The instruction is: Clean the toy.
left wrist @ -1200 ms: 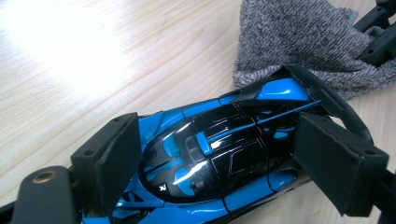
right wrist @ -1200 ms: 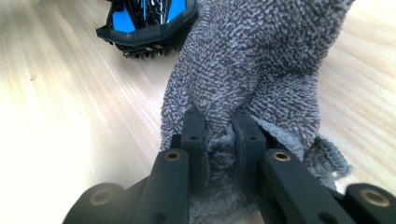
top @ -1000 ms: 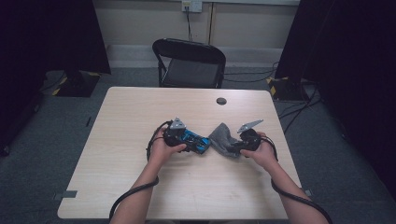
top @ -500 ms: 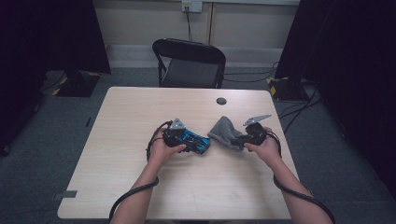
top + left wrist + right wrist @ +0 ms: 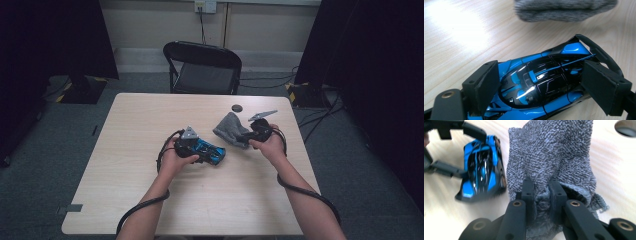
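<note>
item: your left gripper (image 5: 539, 82) clamps the blue toy car (image 5: 207, 150); your right gripper (image 5: 543, 192) pinches the grey cloth (image 5: 231, 129) at its 2 o'clock. risk: the cloth's thin fold slips free.

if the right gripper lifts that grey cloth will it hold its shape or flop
Likely flop: the grey cloth already bunches and folds where the right gripper pinches it. Its looped, fuzzy weave suggests it is light and grippy, so unlikely to slip out.

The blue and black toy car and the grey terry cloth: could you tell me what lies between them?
Only bare wooden table, seen in the left gripper view.
</note>
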